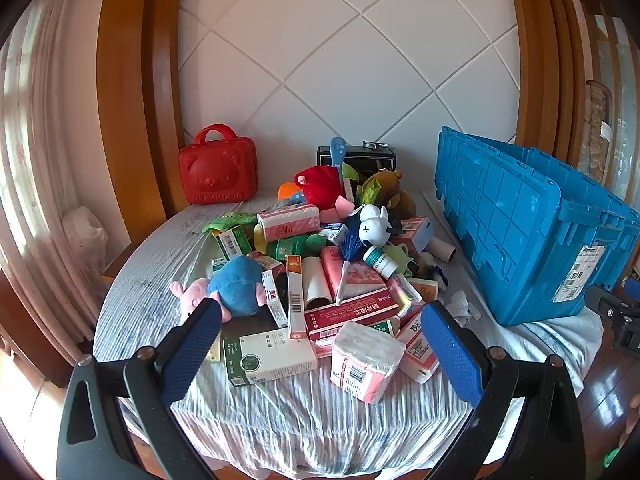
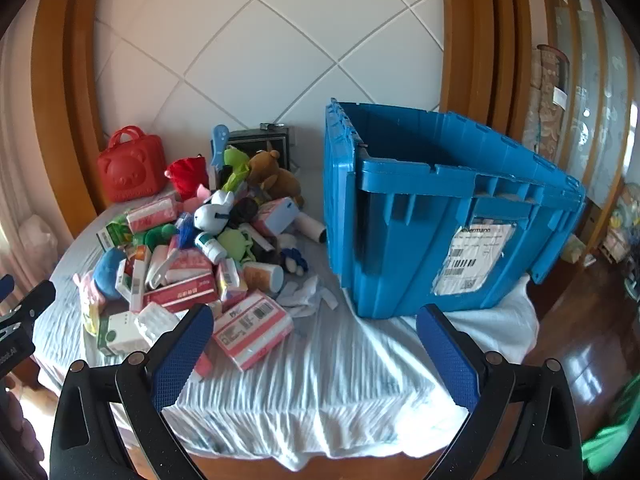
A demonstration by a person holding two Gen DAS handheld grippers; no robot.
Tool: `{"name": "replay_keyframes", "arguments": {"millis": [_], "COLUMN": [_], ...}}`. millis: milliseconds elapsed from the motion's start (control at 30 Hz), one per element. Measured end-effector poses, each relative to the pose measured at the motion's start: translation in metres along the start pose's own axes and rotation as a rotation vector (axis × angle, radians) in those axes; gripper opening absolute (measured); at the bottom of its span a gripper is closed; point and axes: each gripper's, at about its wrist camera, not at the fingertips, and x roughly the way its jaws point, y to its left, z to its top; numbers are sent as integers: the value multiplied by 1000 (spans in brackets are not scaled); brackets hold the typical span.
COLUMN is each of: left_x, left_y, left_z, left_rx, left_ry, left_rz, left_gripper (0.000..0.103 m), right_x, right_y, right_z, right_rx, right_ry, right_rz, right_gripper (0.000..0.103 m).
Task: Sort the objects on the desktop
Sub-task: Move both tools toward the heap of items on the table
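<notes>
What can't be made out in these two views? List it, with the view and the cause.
- Blue crate floor: both views, hidden by its own walls; contents cannot be told.
- Small print on the crate label: right wrist view, too small.
- Bottom of the pile: both views, buried under boxes and plush toys.
- Black box at the back: left wrist view, mostly behind toys.
- Table under the cloth: covered.

Both wrist views tilt down from the table's (image 1: 280, 420) near edge, sharing pile (image 1: 320, 264) and crate (image 2: 420, 216).
</notes>
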Motion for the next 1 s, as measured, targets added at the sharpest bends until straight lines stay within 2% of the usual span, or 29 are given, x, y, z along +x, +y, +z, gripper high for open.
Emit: {"name": "replay_keyframes", "arguments": {"millis": [233, 367, 800, 1000], "left_x": [-2, 1, 21, 42], "left_y": [4, 12, 38, 46], "left_z": [0, -2, -13, -32], "left_rx": [8, -15, 0, 19], "left_ry": [-11, 7, 54, 92], "left_rz": [-1, -14, -39, -75], "left_gripper": [101, 101, 101, 101], "right_x": [-1, -3, 7, 17], "right_y": [3, 7, 33, 38], "right_z": [-1, -2, -10, -21], "right_rx": [2, -2, -4, 15], "right_ry": [0, -5, 19, 19], "right_rz": [-6, -6, -17, -10], "right_gripper": [103, 103, 103, 103]}}
